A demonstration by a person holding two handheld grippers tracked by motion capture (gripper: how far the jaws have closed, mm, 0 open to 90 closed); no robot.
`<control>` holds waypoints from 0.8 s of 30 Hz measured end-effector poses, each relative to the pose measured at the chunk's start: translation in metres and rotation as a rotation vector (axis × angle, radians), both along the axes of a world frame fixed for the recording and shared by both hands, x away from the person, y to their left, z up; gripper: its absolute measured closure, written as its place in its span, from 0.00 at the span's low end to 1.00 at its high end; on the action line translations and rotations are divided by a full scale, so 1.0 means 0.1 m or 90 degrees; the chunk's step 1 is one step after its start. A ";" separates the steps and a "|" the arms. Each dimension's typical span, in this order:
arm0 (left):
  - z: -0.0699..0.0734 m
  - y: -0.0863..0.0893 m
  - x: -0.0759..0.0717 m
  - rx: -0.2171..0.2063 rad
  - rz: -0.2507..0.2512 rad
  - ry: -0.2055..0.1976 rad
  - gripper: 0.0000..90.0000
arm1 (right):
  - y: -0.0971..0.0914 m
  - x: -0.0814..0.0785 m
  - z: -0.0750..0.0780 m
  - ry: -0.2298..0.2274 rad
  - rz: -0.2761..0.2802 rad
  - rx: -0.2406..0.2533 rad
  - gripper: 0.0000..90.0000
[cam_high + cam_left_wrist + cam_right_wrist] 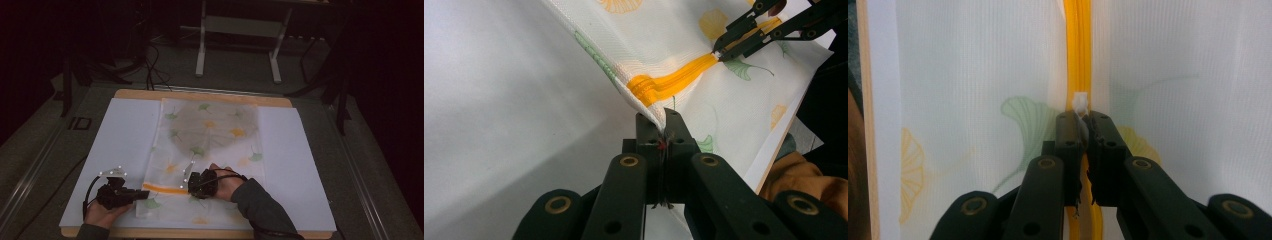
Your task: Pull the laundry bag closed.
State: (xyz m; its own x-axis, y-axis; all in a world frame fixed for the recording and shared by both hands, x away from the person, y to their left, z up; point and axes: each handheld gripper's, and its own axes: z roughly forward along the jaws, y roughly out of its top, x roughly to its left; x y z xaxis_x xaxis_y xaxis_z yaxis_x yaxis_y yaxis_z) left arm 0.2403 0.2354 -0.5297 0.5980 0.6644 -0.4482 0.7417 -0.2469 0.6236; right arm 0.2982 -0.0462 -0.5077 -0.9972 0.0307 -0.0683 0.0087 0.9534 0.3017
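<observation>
Bag (210, 145) flat on white table (120, 135); left claw (659, 117) pinching corner, right claw (1081, 117) pinching white zipper tab (1080, 102).

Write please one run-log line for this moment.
left gripper: shut on bag corner | right gripper: shut on white slider of orange zipper | ginkgo-print bag: flat on white sheet

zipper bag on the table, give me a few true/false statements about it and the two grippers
1. The left gripper is shut on the bag's corner, at the end of the orange zipper. True.
2. The right gripper hangs open above the bag. False: it is shut on the white zipper pull.
3. The bag is printed with green and yellow leaves. True.
4. The bag lies on bare wood. False: it lies on a white sheet covering the table.
</observation>
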 end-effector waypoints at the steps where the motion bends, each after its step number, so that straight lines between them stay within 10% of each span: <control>1: 0.00 0.00 0.00 0.000 0.000 0.000 0.98 | -0.01 0.00 0.00 -0.001 0.002 -0.001 0.94; 24: 0.00 0.01 -0.01 -0.002 0.004 -0.001 0.98 | -0.26 0.00 0.02 -0.002 -0.016 -0.009 0.94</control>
